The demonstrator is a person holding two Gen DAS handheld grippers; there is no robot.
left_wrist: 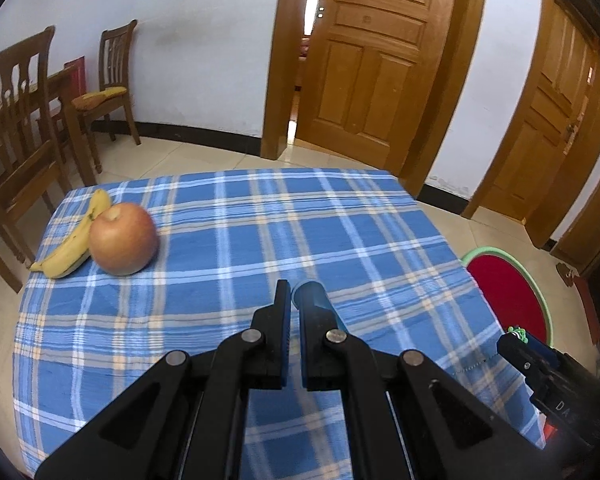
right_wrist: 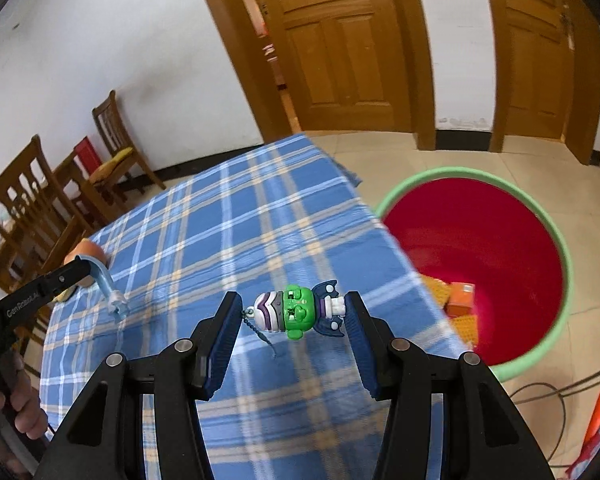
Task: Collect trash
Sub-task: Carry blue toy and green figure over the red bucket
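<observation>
The right tool holds a small green and purple toy figure crosswise between its two pads, above the edge of the blue plaid surface and near the red bin with a green rim on the floor. The left tool is closed tight, gripping a thin pale-blue curved piece. An apple and banana lie together at the surface's far left corner.

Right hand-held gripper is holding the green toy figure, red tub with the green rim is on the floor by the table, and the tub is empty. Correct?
Not quite: the round red tub with the green rim isn't empty. The right wrist view shows orange pieces lying inside it. The rest holds: the right hand-held gripper holds the green plastic toy figure, and the tub is on the floor beside the blue plaid-covered table.
</observation>
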